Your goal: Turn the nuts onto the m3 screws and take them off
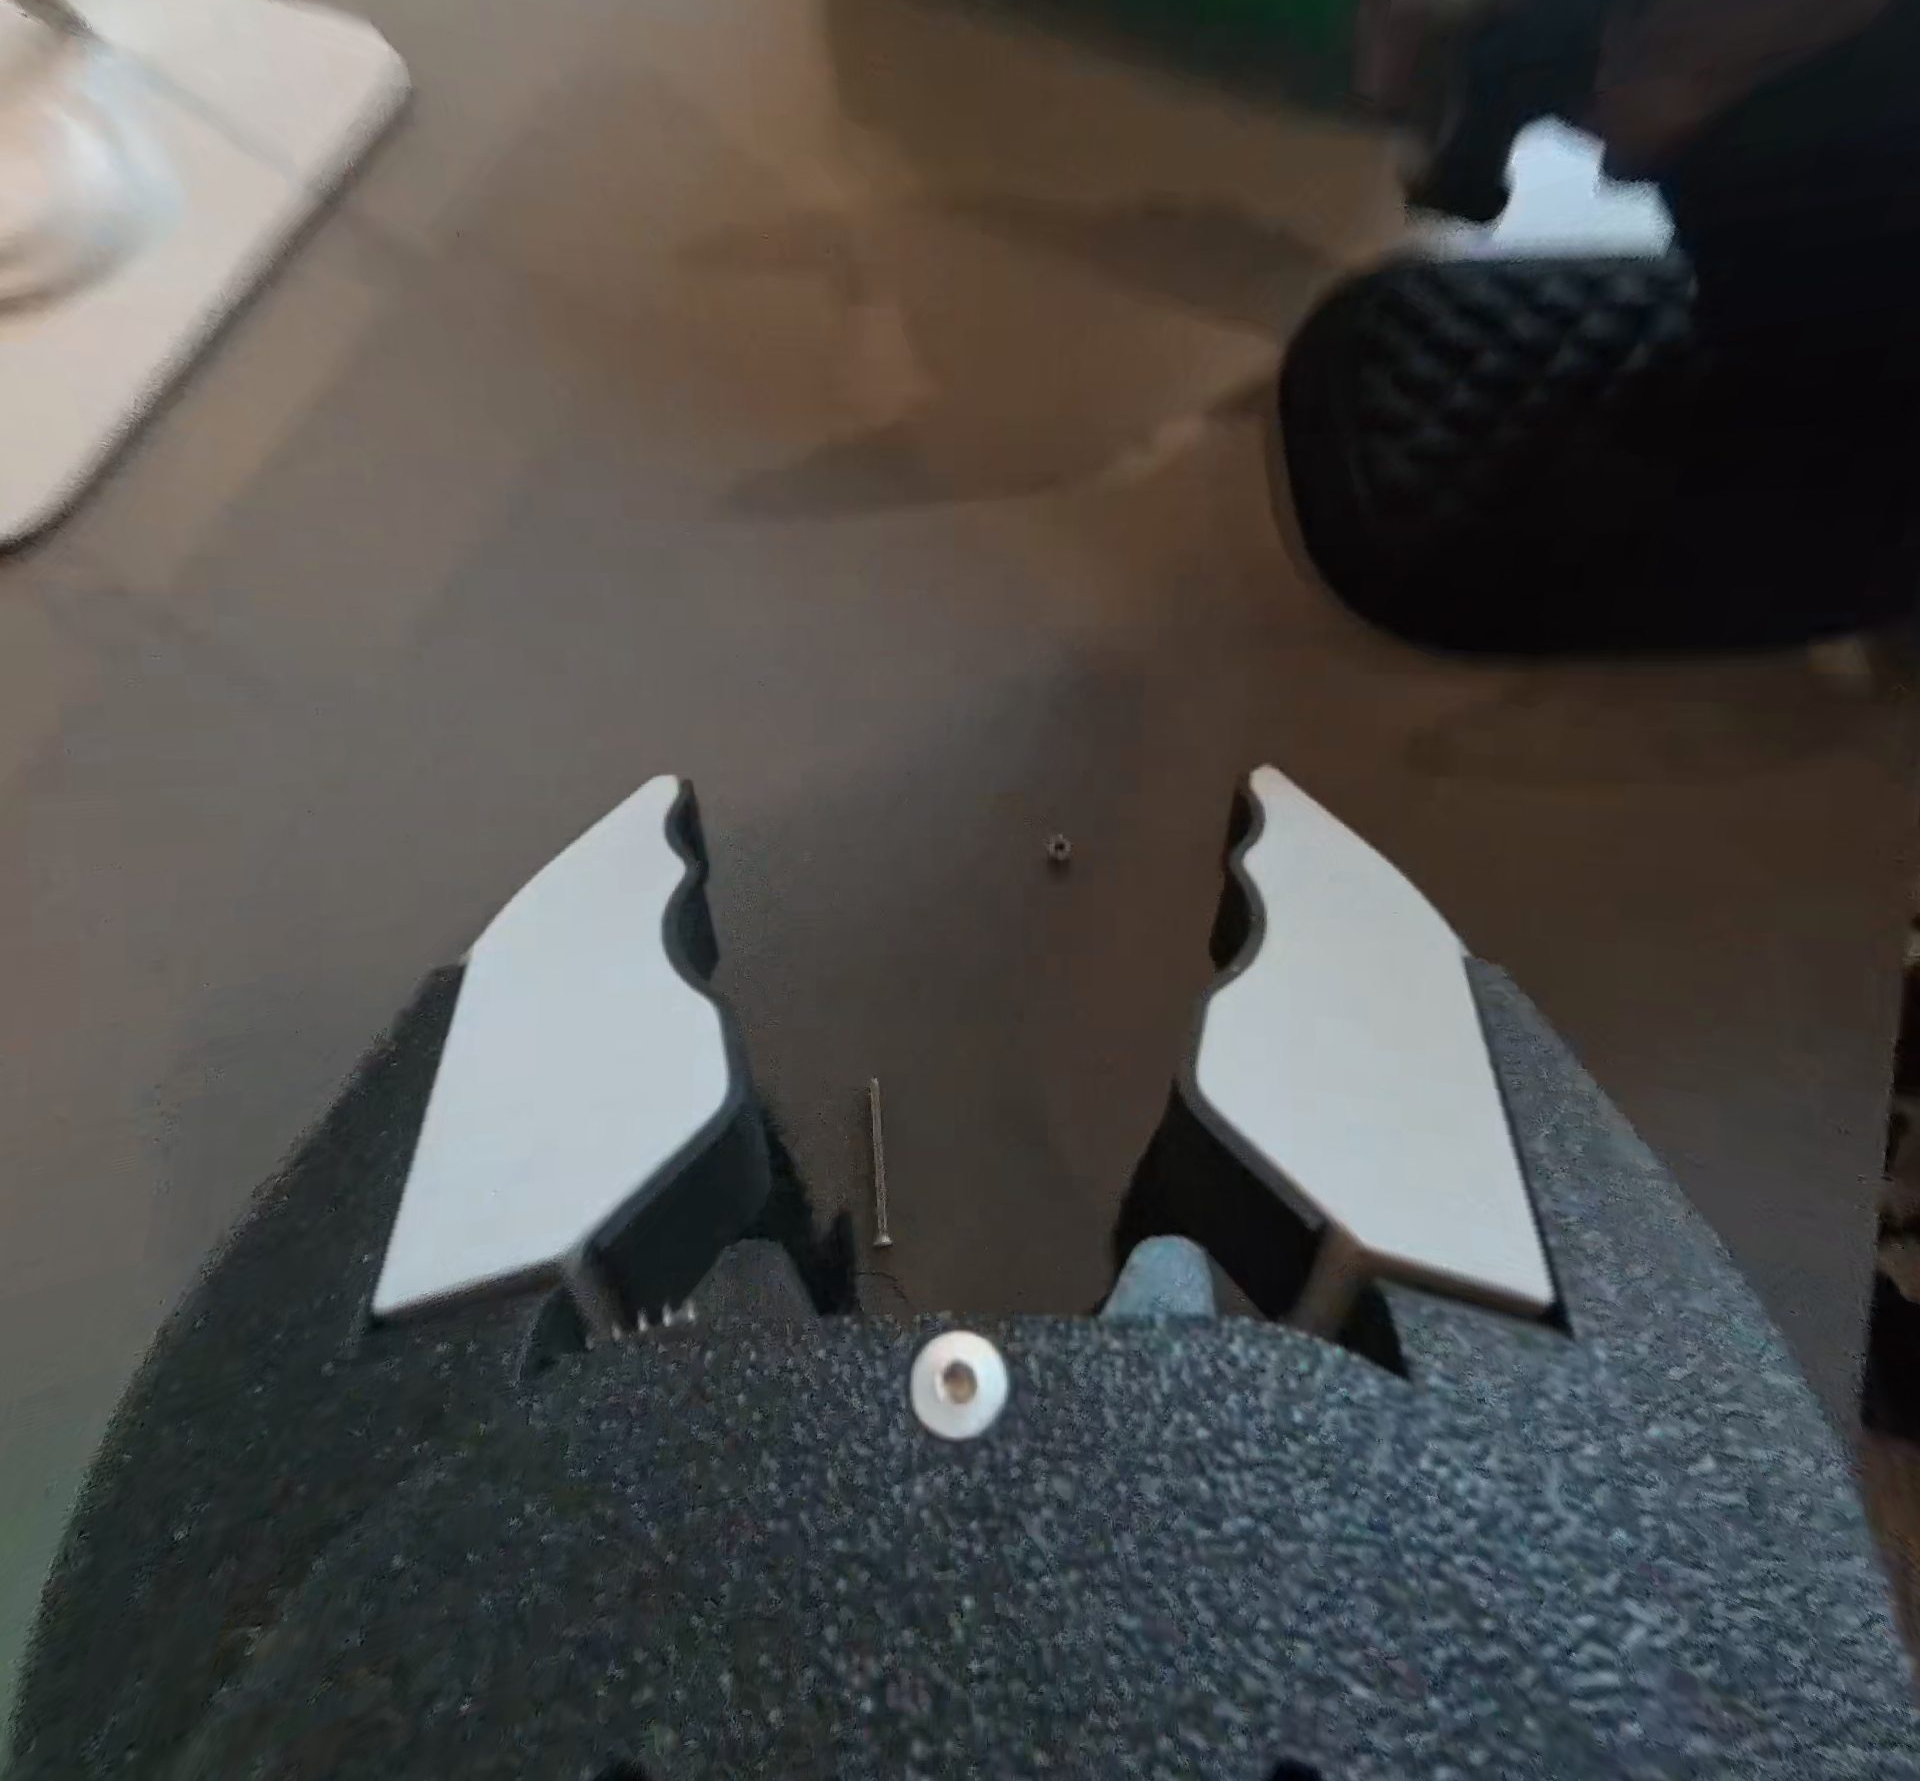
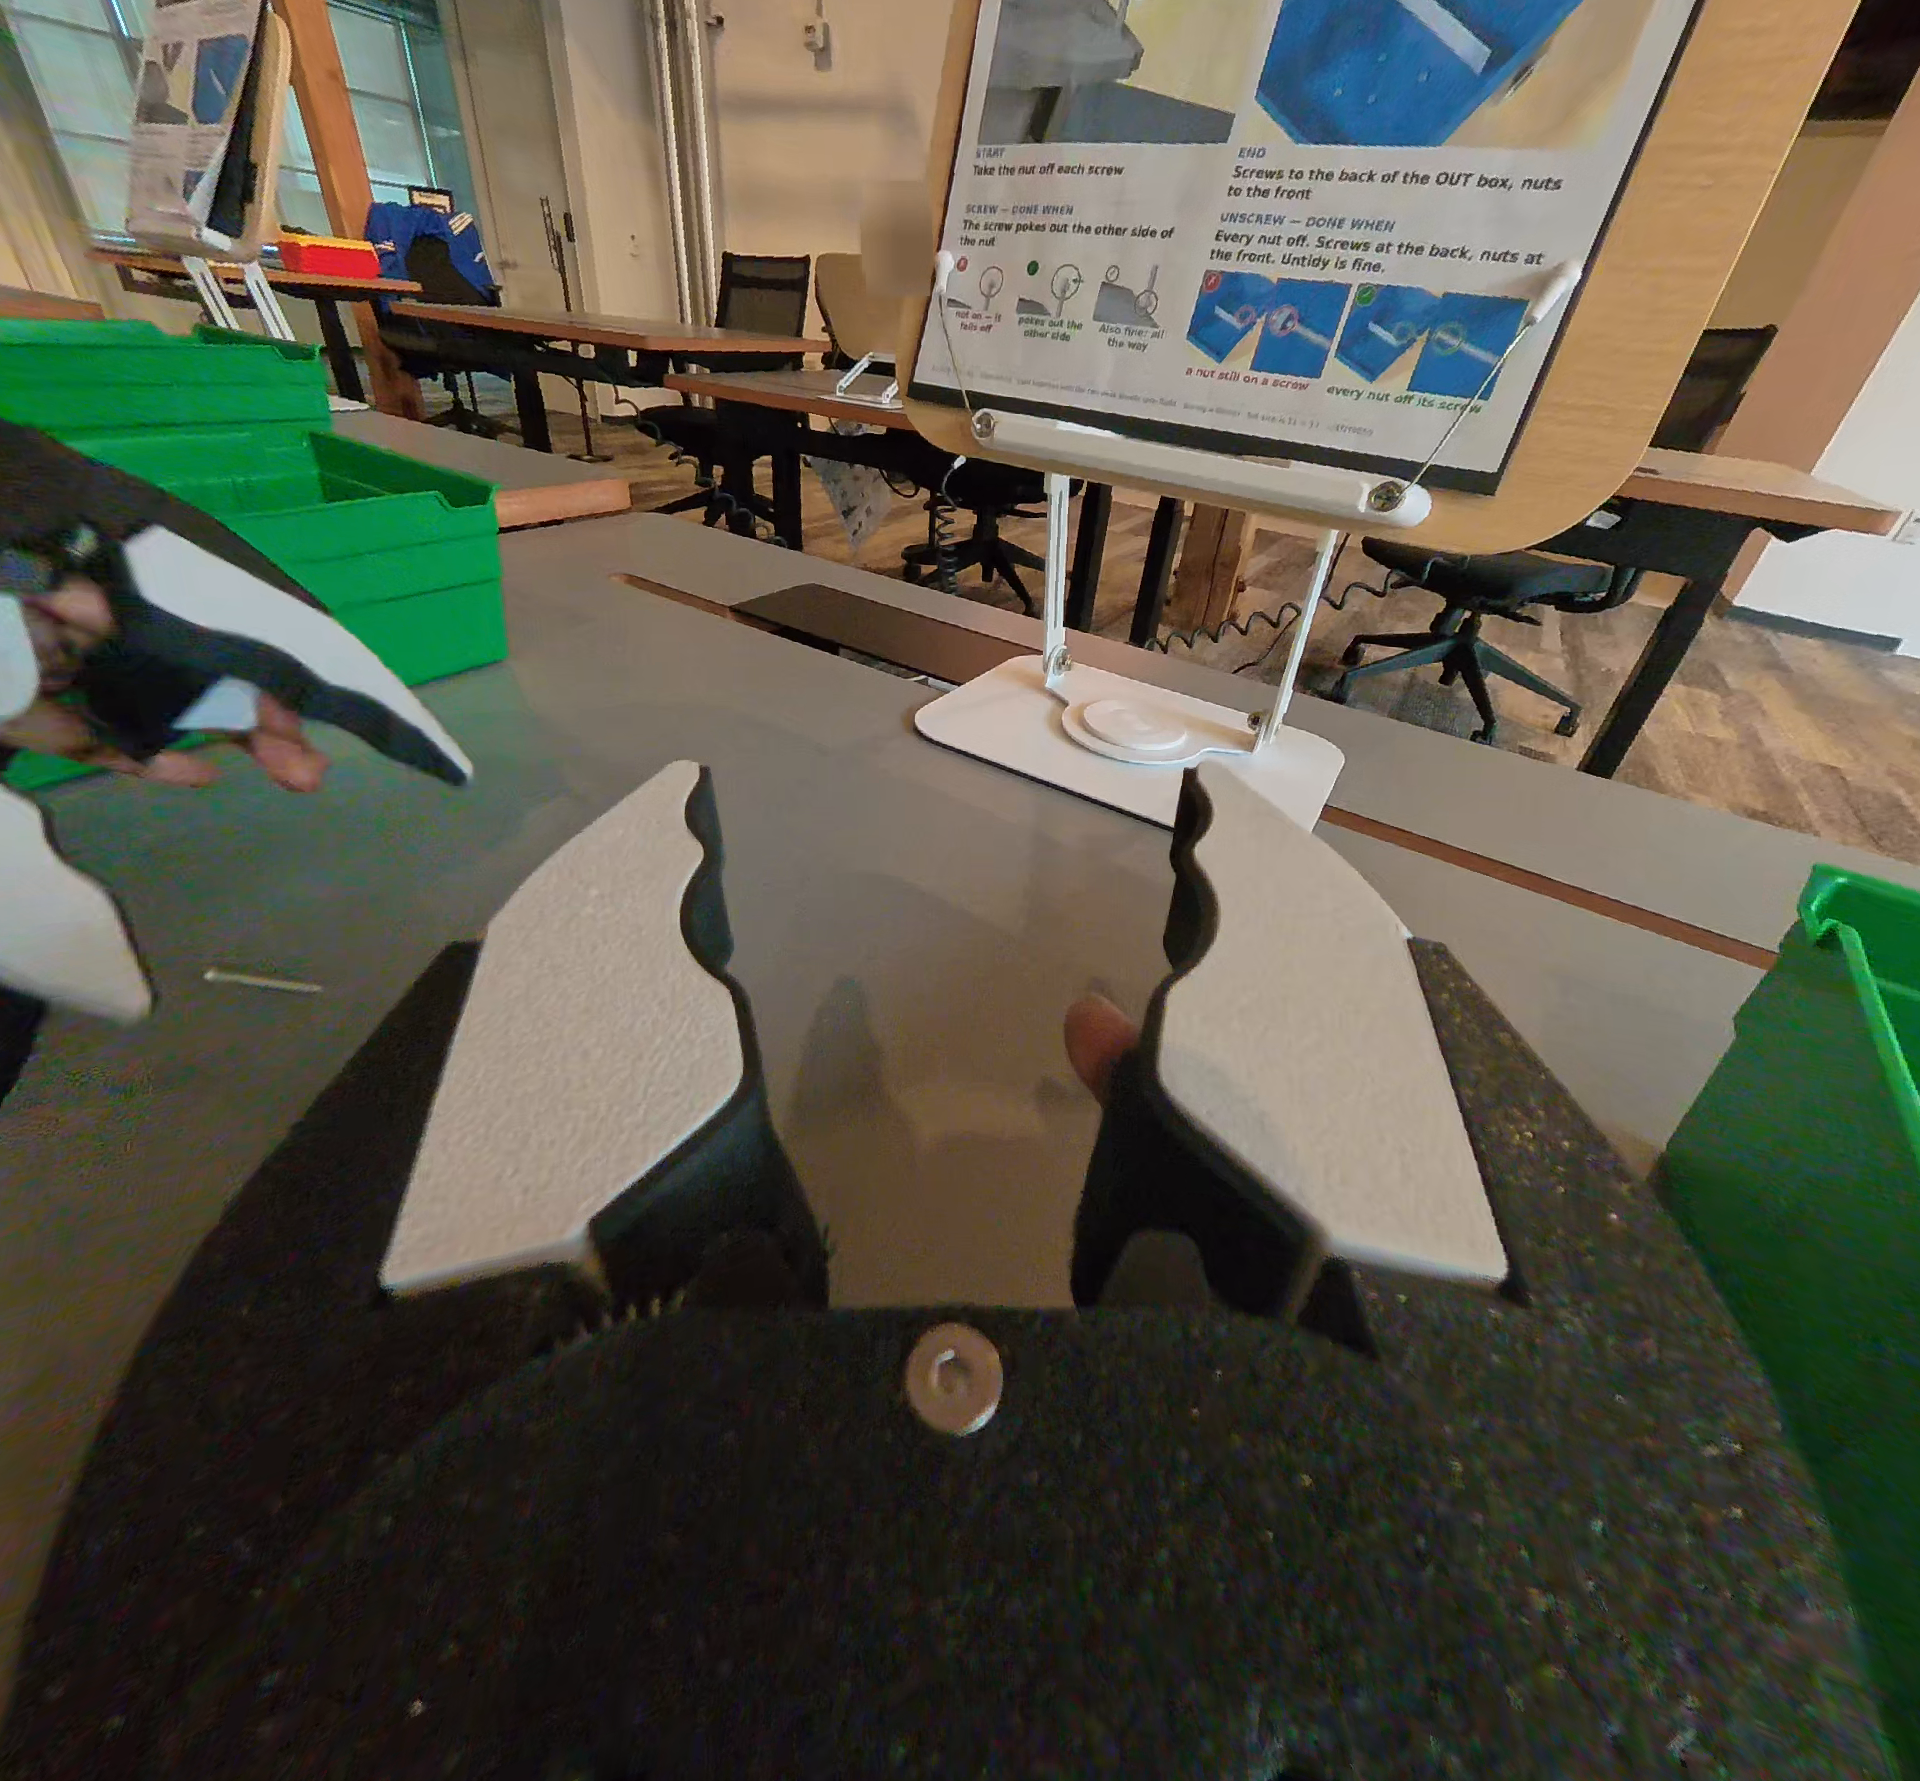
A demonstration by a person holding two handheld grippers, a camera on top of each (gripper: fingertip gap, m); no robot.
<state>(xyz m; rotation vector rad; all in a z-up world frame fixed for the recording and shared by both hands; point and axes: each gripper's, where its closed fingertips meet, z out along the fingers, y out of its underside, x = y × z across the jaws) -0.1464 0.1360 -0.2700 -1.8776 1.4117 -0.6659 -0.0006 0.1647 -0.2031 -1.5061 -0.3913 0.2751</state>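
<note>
Motion blur smears the left view's far edge. Left gripper (image 1: pixel 966 827) gapes bare; nut (image 1: pixel 1058 844) lies between its tips, screw (image 1: pixel 879 1160) nearer its base. Right gripper (image 2: pixel 940 838) also wide, stand base (image 2: pixel 997 713) ahead.

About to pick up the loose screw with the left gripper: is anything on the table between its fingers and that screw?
Nothing visible. The left gripper is open over the bare table; the screw lies between its fingers, touching neither. The nut lies apart, farther ahead, not in the way.
</note>
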